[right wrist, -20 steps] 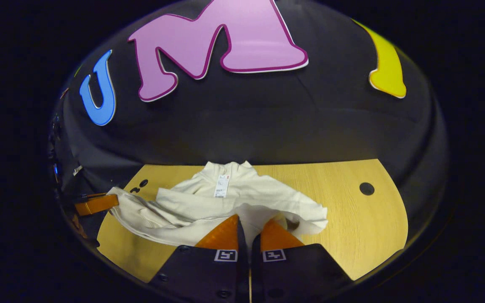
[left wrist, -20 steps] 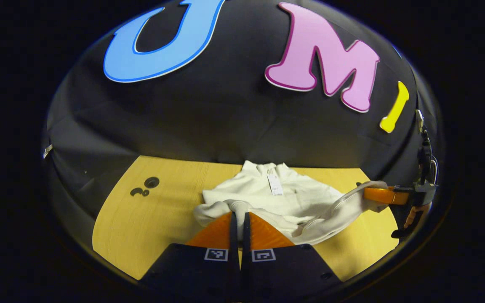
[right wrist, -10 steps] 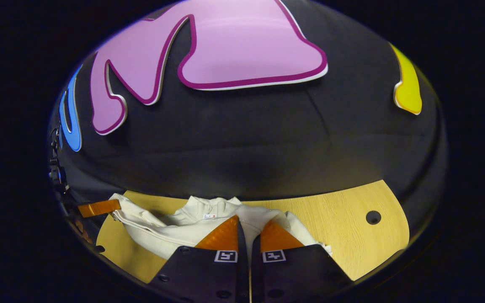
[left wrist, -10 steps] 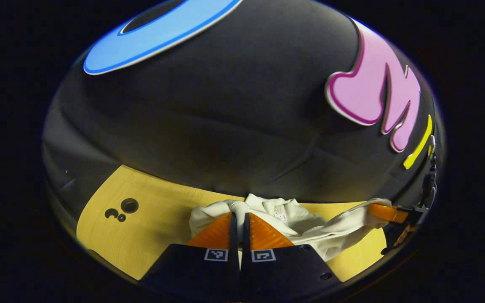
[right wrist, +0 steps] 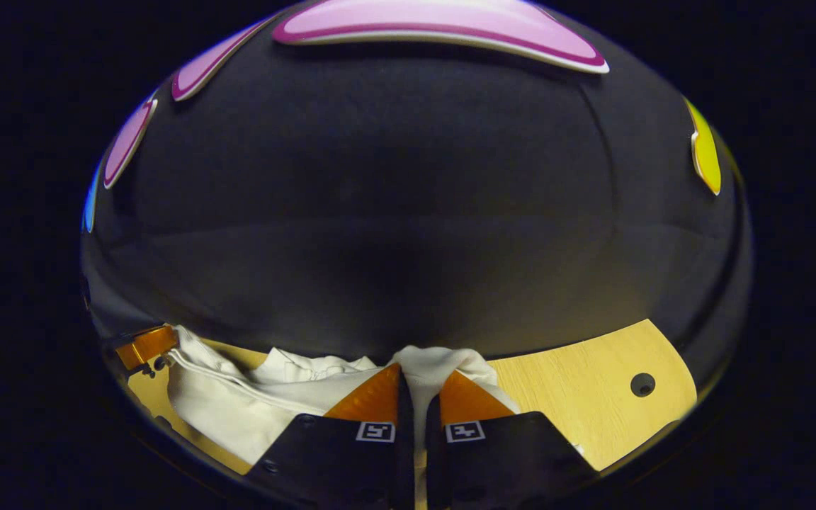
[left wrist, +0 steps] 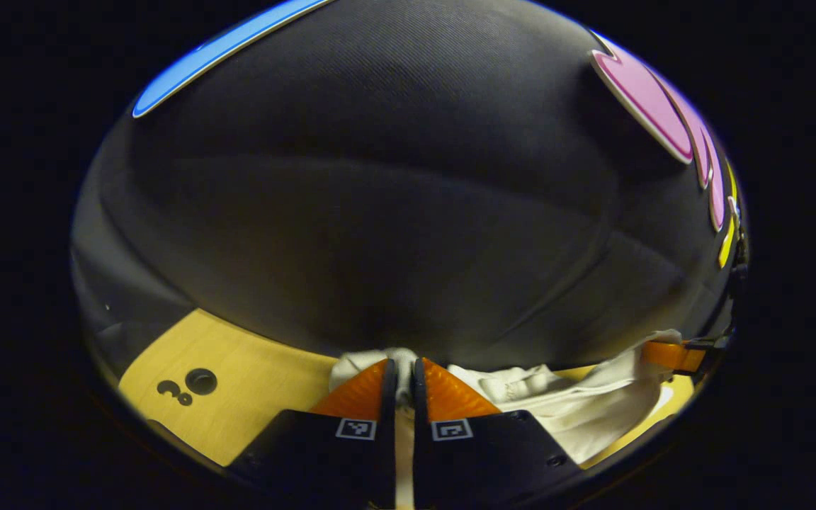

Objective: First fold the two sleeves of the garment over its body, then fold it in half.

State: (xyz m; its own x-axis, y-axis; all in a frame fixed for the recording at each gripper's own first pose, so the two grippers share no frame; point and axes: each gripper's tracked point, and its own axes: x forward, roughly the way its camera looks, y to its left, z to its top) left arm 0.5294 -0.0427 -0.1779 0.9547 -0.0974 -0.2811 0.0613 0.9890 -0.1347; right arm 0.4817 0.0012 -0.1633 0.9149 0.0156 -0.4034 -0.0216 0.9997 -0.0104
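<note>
1. Left tool [left wrist: 401,370]: orange fingers nearly together, a fold of the cream garment [left wrist: 592,418] pinched between them. Cloth runs down through the gap, so the grip looks real.
2. Right tool [right wrist: 420,379]: same state, narrow, with a bunch of cloth clamped between the tips. Its orange finger also shows far off at the right edge of the left gripper view.
3. Garment lies low on the yellow worktop [right wrist: 592,418], bunched and strung between the two tools. It sits close to the booth wall, at the worktop's far edge. Sleeves cannot be told apart from the body here.
4. Judged stage: the half fold, the held edge being carried toward the far side. How well the layers line up underneath is hidden.
5. Risks, as I read them:
   - Both views face the wall; the landing spot is barely seen, so the edge may be set down crooked or past the far hem.
   - Carried too far, cloth could push against the wall or drop off the back edge.
   - Uneven travel of the two tools would skew the fold line.
   - Slack between the tools sags; it may land wrinkled or drag the folded sleeves out.
   - The thick bunch could slip from a pinch if tugged.
</note>
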